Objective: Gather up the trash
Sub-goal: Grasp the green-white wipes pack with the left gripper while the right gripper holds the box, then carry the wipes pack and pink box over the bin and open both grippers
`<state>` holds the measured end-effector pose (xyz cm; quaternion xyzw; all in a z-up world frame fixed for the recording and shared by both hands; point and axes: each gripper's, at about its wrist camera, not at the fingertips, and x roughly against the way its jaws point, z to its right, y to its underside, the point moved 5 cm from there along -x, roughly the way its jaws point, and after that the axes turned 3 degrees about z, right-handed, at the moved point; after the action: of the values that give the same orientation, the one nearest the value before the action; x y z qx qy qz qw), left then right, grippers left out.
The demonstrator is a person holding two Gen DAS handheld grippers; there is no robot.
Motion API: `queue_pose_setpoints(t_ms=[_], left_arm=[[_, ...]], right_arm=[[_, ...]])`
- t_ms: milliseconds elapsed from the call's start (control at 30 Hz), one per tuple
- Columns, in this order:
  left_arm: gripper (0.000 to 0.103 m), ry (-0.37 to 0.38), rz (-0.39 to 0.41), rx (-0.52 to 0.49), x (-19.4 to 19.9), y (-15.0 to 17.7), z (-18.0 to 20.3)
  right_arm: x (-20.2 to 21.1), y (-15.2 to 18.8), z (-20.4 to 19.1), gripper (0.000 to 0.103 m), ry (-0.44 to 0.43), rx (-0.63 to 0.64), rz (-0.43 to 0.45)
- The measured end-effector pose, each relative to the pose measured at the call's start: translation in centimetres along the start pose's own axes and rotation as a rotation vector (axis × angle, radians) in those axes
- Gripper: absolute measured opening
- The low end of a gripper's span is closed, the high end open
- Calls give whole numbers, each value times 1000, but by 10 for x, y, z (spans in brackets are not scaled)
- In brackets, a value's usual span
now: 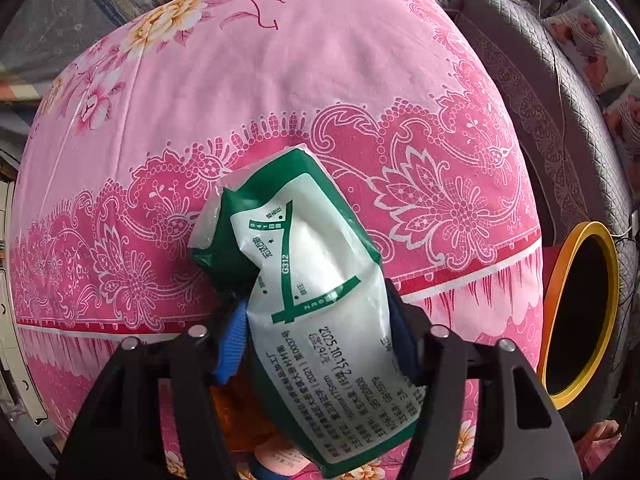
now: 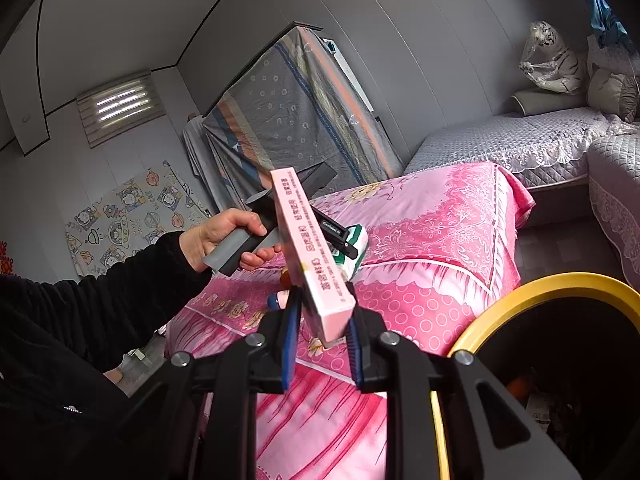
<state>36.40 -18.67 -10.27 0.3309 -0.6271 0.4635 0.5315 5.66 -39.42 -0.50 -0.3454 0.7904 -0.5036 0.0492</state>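
Observation:
My left gripper (image 1: 316,340) is shut on a crumpled green and white wrapper (image 1: 312,280) and holds it above the pink floral bedspread (image 1: 280,80). In the right wrist view the left gripper (image 2: 340,240) shows over the bed with the wrapper (image 2: 356,246). My right gripper (image 2: 320,340) is shut on a long pink box (image 2: 308,248), held tilted above the bed's near edge. A bin with a yellow rim (image 2: 520,292) stands just right of the right gripper; it also shows in the left wrist view (image 1: 560,280). Orange and pink items (image 1: 248,420) lie on the bed under the left gripper.
The bed with the pink spread (image 2: 440,220) fills the middle. A grey quilted sofa (image 2: 520,140) runs along the far right with cushions and a wrapped plush tiger (image 2: 552,64). A cloth-covered frame (image 2: 288,120) leans on the wall. My left arm (image 2: 100,288) reaches across.

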Motion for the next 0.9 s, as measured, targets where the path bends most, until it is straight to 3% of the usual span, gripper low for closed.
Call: queue_pose_setpoints(t_ms=[133,233,567,733,900], left_arm=[[37,-1,30,-36,15,5,-1],[35,47,72,-43,37,13,-4],[35,179,413,-5,149,59,-40],[35,144,591,26,184,103,-61],[36,94,716,8,203,136,-49]], right_arm=[[-1,-1,-3,19,-7,-11,3],[-4,-3,-7,19,-9,-5,-3],[-22,-8,-31,19,-5,7,-30],[-26,-10,-35,19,42,-21,-19],[-18,-16,-32,19,134,-39,6]])
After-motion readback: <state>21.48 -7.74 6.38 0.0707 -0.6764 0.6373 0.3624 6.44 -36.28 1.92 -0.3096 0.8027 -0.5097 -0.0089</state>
